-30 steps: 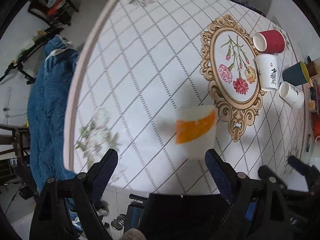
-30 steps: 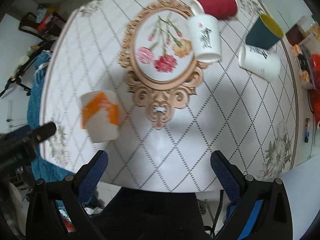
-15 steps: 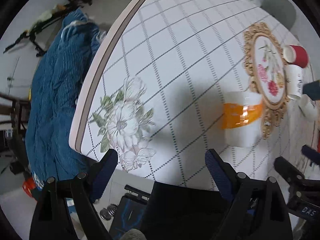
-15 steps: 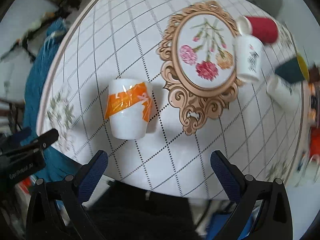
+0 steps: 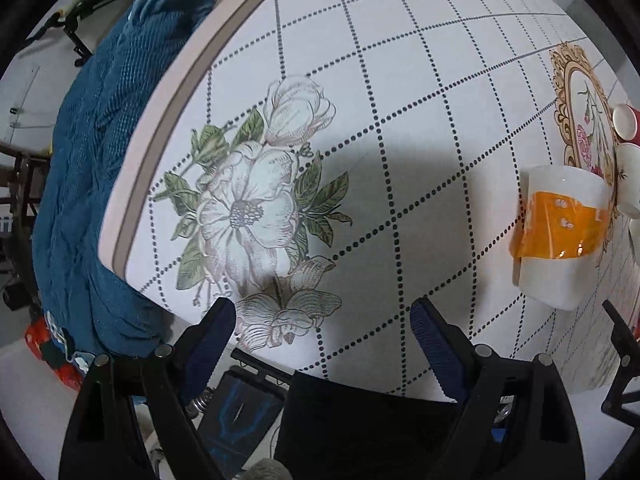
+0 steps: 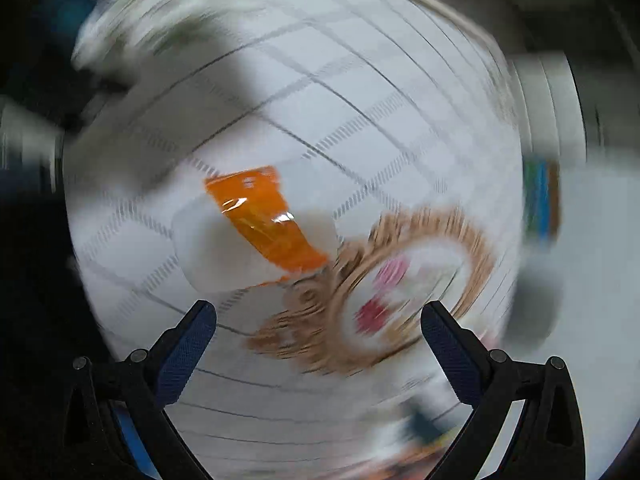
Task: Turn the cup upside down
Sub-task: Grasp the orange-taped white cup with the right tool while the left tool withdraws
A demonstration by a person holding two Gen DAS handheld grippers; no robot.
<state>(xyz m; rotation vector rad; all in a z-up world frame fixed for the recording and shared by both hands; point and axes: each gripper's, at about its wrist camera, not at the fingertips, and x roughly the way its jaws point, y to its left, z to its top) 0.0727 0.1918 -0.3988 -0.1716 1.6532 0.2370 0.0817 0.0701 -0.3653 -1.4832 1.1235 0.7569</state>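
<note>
Both wide apart and holding nothing: left claw [image 5: 322,332] with white-and-orange cup [image 5: 560,236] far right on tabletop [image 5: 400,80], right claw [image 6: 318,336] below blurry cup [image 6: 256,232].

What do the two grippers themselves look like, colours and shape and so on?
Both look alike. The left gripper has two black plastic arms with round silver rivets, each ending in a dark blue ribbed pad. The right gripper is built the same way: black arms, rivets, blue textured fingertips. No sleeves or cables are clearly visible.
</note>
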